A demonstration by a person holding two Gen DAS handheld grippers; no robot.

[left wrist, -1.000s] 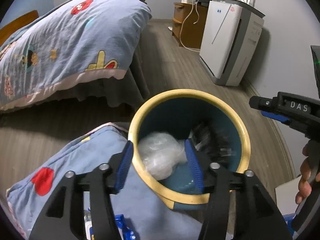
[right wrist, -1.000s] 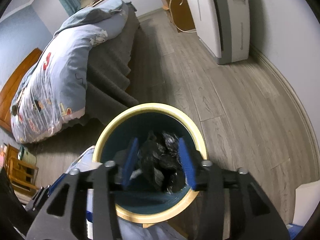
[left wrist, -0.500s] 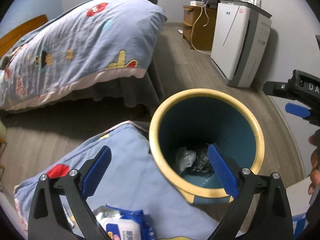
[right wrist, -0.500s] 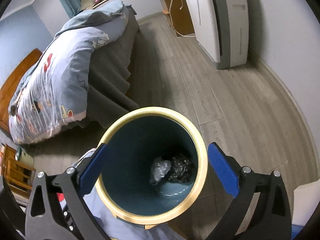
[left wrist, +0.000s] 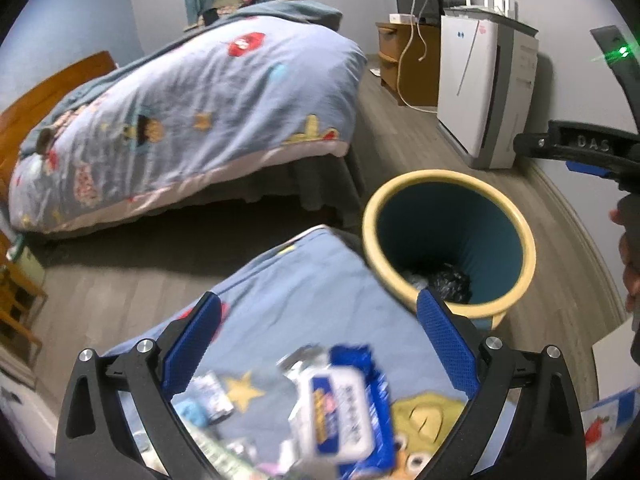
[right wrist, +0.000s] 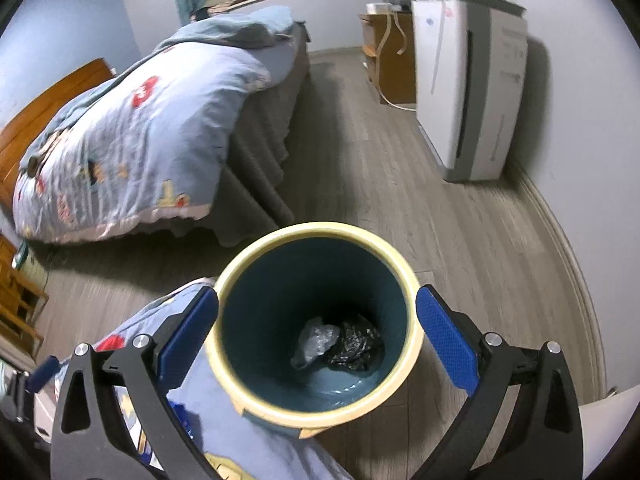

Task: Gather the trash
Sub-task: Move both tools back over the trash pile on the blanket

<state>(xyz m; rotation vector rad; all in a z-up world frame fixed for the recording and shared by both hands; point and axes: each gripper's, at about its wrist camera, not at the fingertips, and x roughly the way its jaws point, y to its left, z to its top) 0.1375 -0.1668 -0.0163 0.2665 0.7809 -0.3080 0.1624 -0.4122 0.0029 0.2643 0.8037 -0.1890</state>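
A teal bin with a yellow rim (right wrist: 412,296) (left wrist: 370,216) stands on the floor beside a blue quilt. At its bottom lie a clear plastic wad (right wrist: 316,340) and a crumpled black bag (right wrist: 356,346) (left wrist: 450,280). My right gripper (right wrist: 316,338) hangs open above the bin mouth, empty. My left gripper (left wrist: 318,344) is open and empty over the quilt (left wrist: 304,280), left of the bin. Below it lie a blue-and-white wrapper (left wrist: 344,408) and small blurred packets (left wrist: 208,396). The right gripper's body (left wrist: 576,148) shows at the left view's right edge.
A bed with a cartoon quilt (left wrist: 188,112) (right wrist: 140,128) fills the left. A white air purifier (left wrist: 480,88) (right wrist: 468,88) and a wooden cabinet (left wrist: 404,60) stand along the right wall. Grey wood floor (right wrist: 360,168) runs between them. A wooden chair (left wrist: 16,300) is at far left.
Both grippers opened wide and dropped the clear wad and black bag into the bin. Both pulled back and up; the left swung left over the quilt and its wrappers.
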